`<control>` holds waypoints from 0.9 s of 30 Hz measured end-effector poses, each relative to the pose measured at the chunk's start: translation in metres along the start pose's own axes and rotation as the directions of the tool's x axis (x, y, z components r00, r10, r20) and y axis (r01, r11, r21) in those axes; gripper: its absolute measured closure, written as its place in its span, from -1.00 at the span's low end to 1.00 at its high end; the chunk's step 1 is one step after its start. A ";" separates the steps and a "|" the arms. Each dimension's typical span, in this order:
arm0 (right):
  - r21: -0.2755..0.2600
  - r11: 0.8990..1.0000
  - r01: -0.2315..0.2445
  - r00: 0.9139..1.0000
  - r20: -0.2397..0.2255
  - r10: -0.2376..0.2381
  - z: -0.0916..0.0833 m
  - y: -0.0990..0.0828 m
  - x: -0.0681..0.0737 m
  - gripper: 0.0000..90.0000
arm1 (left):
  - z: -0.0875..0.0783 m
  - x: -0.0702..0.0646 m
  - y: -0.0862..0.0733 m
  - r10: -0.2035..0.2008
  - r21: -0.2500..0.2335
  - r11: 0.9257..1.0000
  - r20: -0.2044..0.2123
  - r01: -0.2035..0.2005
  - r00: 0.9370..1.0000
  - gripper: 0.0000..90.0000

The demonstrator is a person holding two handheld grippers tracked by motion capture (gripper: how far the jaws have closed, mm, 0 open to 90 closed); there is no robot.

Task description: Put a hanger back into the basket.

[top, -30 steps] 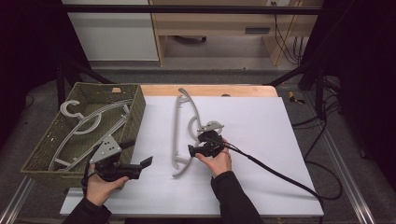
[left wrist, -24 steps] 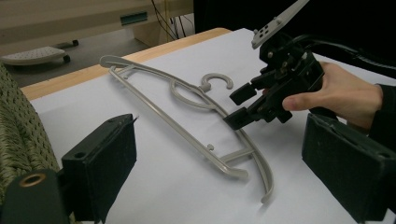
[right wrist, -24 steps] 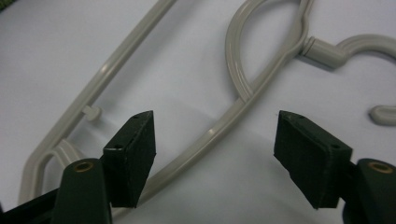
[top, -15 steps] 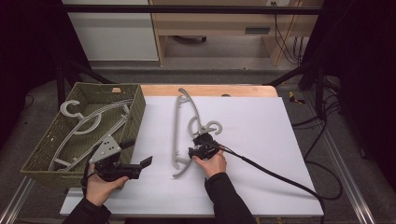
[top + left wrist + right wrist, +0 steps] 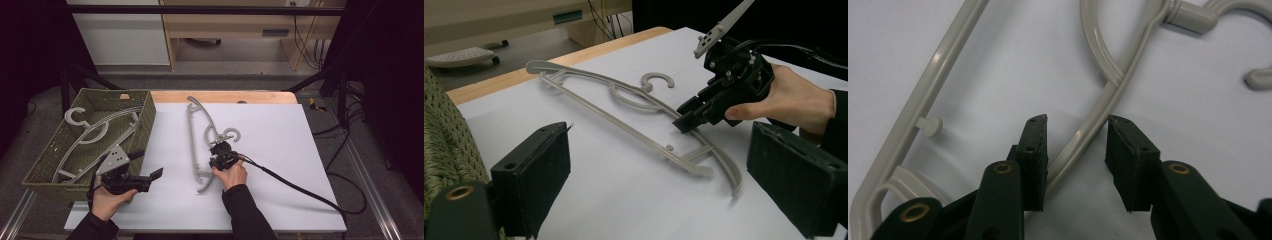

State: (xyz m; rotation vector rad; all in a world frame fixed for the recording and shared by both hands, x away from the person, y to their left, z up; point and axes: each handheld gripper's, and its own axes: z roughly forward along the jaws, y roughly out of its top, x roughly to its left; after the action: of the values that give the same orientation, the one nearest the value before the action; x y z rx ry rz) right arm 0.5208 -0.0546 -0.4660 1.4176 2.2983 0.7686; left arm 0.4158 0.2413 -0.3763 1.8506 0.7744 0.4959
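At the centre of the high view, the right gripper (image 5: 218, 155) is closing its jaws, not yet pressing, around the grey hanger's (image 5: 192, 142) arm for lifting, while the left gripper (image 5: 145, 172) is waiting open.

The right gripper (image 5: 1075, 137) points down at a grey plastic hanger (image 5: 1108, 95) lying on the white table (image 5: 1013, 65); its black jaws, just now closing, straddle the hanger's curved arm without yet pressing it.
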 end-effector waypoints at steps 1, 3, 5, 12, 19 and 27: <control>0.005 1.000 -0.005 1.000 -0.001 0.005 -0.001 -0.001 -0.003 0.44 | 0.000 0.000 0.000 0.000 0.000 1.000 0.000 0.000 1.000 -0.77; 0.014 1.000 -0.020 1.000 0.000 0.020 -0.003 -0.002 -0.008 0.49 | 0.001 0.000 0.000 0.001 0.002 1.000 -0.001 -0.001 1.000 -0.77; 0.017 0.999 -0.029 1.000 0.001 0.029 -0.005 -0.003 -0.013 0.55 | 0.001 0.000 0.000 -0.001 0.003 1.000 0.001 0.001 1.000 -0.77; 0.042 0.998 -0.054 0.998 0.023 0.053 -0.011 -0.009 -0.032 0.73 | 0.002 -0.001 -0.001 0.003 0.009 1.000 0.000 -0.003 1.000 -0.77; 0.046 0.997 -0.060 0.998 0.020 0.059 -0.019 -0.019 -0.056 0.84 | 0.003 -0.001 -0.001 0.003 0.011 1.000 0.001 -0.003 1.000 -0.77; 0.019 1.000 0.003 1.000 -0.010 -0.003 -0.026 -0.020 -0.062 0.67 | 0.003 -0.002 -0.001 0.004 0.018 1.000 0.009 -0.004 1.000 -0.78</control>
State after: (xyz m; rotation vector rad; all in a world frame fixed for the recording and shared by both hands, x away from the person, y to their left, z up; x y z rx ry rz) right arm 0.5210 -0.1243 -0.4574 1.4213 2.3200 0.7568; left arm 0.4167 0.2382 -0.3785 1.8701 0.7715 0.4846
